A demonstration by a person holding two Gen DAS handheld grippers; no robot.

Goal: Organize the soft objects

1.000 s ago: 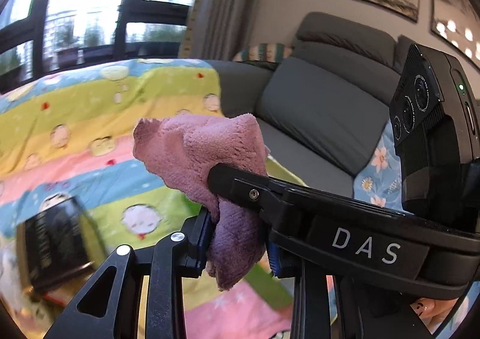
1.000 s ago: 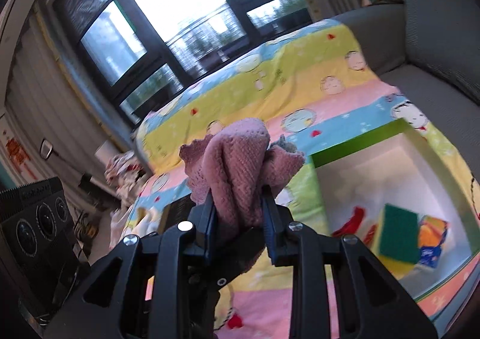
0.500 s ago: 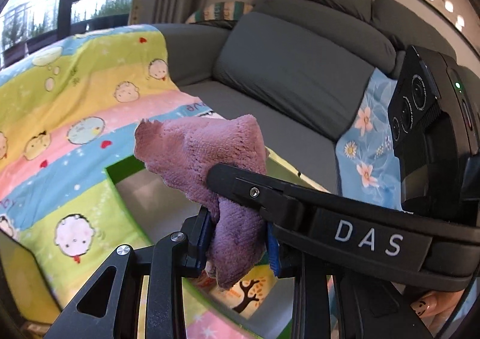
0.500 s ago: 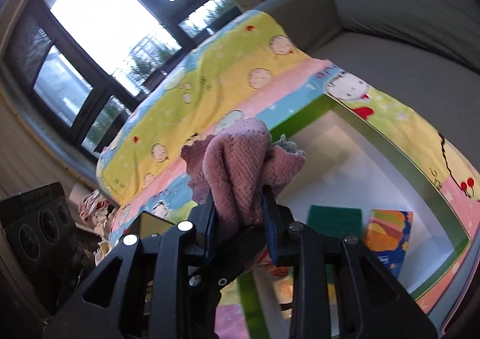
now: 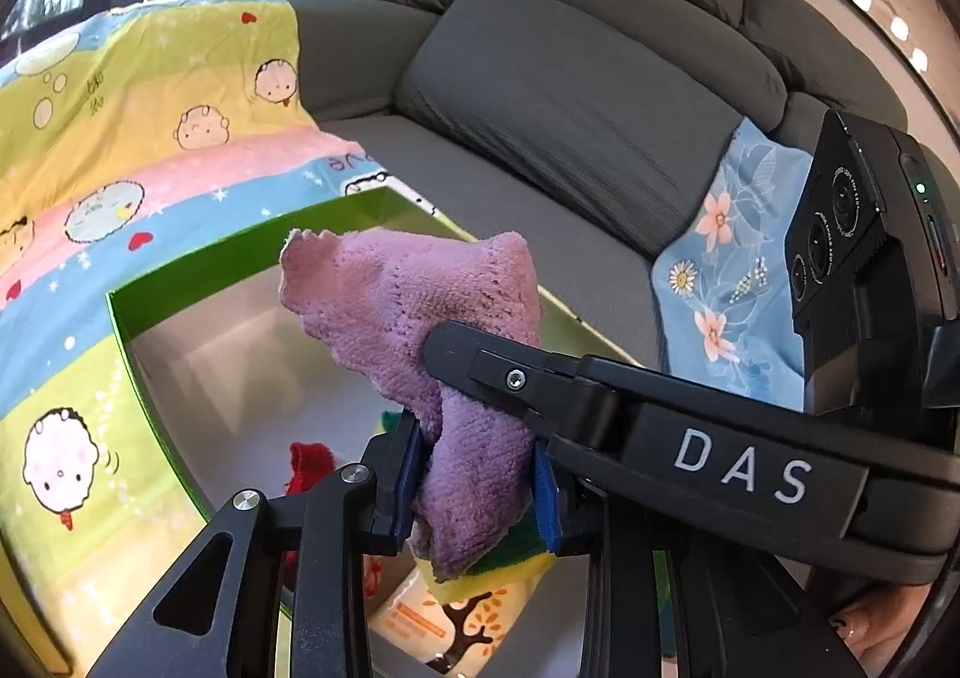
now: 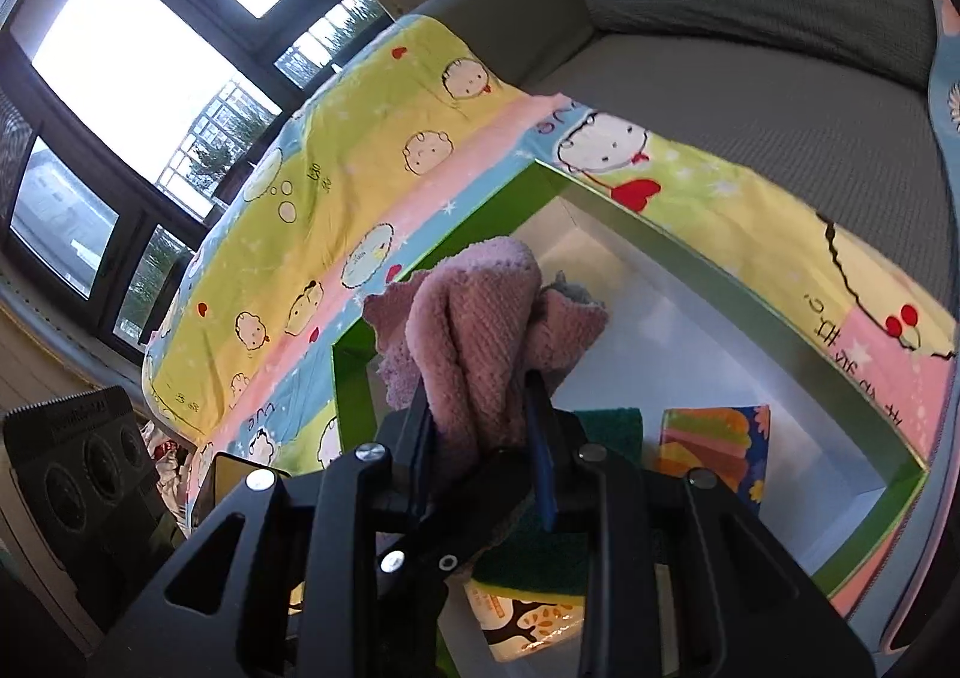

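Cloth [image 5: 414,300], one, pink-purple, pinched by both grippers at once, held above the open box.
Sofa [image 5: 576,96], one, grey, under one striped cartoon blanket [image 5: 150,96].
Box [image 6: 708,282], one, green-rimmed with white inside, set on the blanket; one green sponge [image 6: 612,423] and one bright packet [image 6: 708,453] inside.
Left gripper [image 5: 474,474]: jaws clamped on the cloth.
Right gripper [image 6: 480,426]: jaws clamped on the cloth.

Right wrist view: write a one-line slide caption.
Both grippers grip a pink towel over a green-rimmed box holding sponges, on a cartoon blanket.
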